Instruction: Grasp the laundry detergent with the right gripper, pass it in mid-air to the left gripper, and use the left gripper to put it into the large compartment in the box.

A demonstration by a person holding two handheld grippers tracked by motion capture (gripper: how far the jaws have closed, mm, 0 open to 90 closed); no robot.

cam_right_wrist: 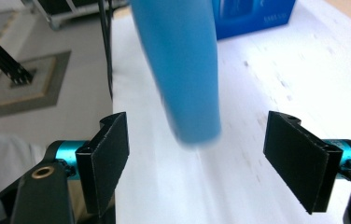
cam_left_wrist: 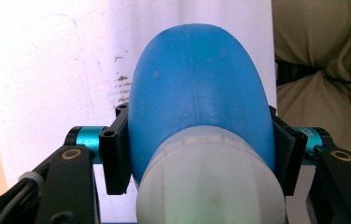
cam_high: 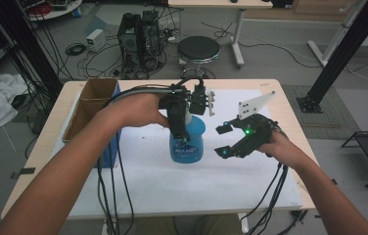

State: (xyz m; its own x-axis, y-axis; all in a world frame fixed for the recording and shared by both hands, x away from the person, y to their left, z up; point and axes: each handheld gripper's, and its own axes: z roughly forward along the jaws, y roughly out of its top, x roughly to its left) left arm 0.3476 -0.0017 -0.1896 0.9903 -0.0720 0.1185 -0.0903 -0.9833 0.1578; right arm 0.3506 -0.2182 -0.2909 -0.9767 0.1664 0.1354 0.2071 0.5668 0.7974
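Left gripper (cam_high: 179, 128) clamped on blue bottle (cam_high: 188, 142) at the neck, just below its white cap (cam_left_wrist: 211, 186). Bottle upright, long axis vertical, cap up, over the white sheet (cam_high: 182, 181) mid-table. Right gripper (cam_high: 223, 141) jaws apart, empty, just beside the bottle.

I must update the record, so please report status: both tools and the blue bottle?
Left tool shut on blue bottle, held upright. Right tool open, nothing between its pads, beside the bottle. Nothing in the way on the white sheet.
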